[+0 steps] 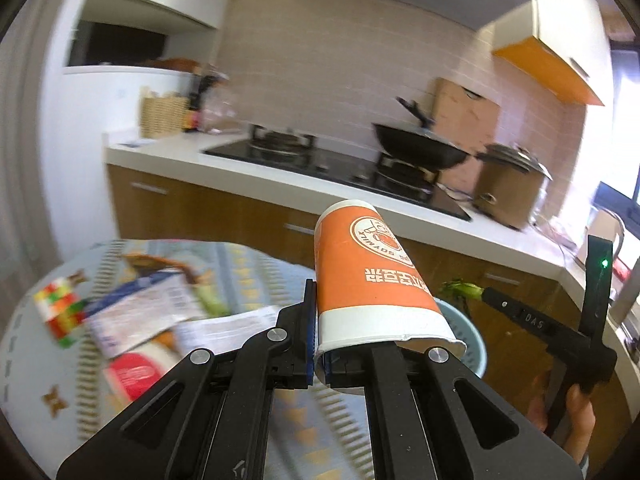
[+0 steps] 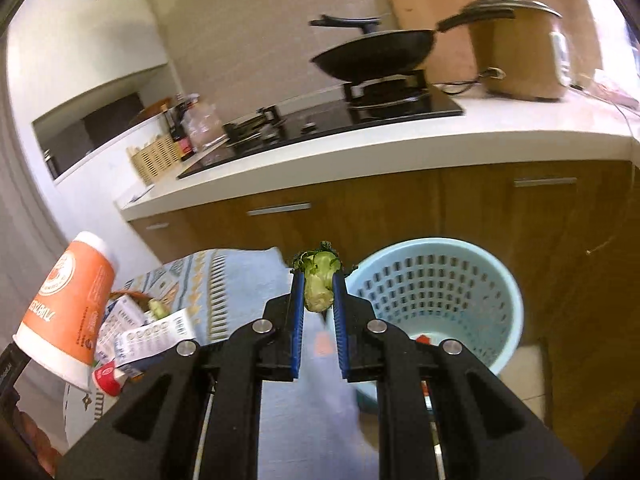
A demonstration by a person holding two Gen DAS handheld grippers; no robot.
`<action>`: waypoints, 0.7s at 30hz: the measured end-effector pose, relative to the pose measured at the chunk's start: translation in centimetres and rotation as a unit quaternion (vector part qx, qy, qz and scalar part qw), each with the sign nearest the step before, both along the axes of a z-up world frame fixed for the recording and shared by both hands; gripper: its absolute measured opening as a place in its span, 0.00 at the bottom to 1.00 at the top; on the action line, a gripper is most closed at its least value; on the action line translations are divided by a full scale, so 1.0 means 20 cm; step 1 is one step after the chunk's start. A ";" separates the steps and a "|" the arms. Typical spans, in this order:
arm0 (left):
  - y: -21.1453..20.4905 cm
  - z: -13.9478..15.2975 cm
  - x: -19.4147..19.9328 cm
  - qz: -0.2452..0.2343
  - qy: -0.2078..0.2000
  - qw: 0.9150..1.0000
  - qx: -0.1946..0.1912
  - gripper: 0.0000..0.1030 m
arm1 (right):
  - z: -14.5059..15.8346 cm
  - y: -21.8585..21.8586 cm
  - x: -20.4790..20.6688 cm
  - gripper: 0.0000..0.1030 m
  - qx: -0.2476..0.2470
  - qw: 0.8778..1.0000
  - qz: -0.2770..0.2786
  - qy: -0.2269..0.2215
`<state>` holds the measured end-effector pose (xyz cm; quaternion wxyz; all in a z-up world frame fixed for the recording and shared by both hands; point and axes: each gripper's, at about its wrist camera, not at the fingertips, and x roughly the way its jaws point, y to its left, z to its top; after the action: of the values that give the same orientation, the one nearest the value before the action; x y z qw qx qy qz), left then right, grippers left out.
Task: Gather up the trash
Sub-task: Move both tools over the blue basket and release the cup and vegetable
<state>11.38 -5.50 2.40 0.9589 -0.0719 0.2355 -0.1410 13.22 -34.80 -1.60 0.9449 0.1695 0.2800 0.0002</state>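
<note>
Both hands loaded, mid-carry. My left gripper (image 1: 318, 328) is clamped on the wall of an orange paper cup (image 1: 368, 276), one finger outside and one inside the open mouth, the cup tipped with its base pointing away toward the frame centre. My right gripper (image 2: 318, 292) pinches a green vegetable stub (image 2: 318, 280) narrowly between the blue pads (image 2: 297, 320).

Step in hand, as I judge it: bringing two pieces of trash to the pale blue basket (image 2: 500, 280), which sits right of centre in the right view, just beyond the stub. Next move calls for carrying the stub over the rim and opening; the cup then follows, and it needs more travel.

Right view shows the basket's open interior, something red at the bottom, and the cup at lower left. Left view shows only a sliver of basket rim (image 1: 476, 344) behind the cup, but more of the litter on the patterned tablecloth (image 1: 256, 264): a paper packet (image 1: 140, 312), a colourful wrapper (image 1: 60, 308).
</note>
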 end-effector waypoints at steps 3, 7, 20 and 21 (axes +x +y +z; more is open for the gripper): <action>-0.17 -0.03 0.09 -0.027 0.007 1.000 0.013 0.01 | -0.04 -0.11 0.00 0.11 0.008 1.000 -0.020 0.009; -0.39 -0.10 0.22 -0.066 0.032 0.997 0.018 0.01 | -0.12 -0.26 0.02 0.11 0.025 0.998 -0.045 0.032; -0.82 -0.45 0.51 -0.121 0.118 0.984 0.057 0.01 | -0.45 -0.49 0.11 0.11 0.048 0.989 -0.083 0.109; -0.84 -0.48 0.52 -0.124 0.125 0.983 0.061 0.01 | -0.47 -0.50 0.12 0.11 0.050 0.989 -0.084 0.114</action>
<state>21.86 -22.40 -7.13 0.8997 -0.0010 0.3686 -0.2340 15.54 -44.76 -10.97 0.8938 0.2387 0.3701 -0.0842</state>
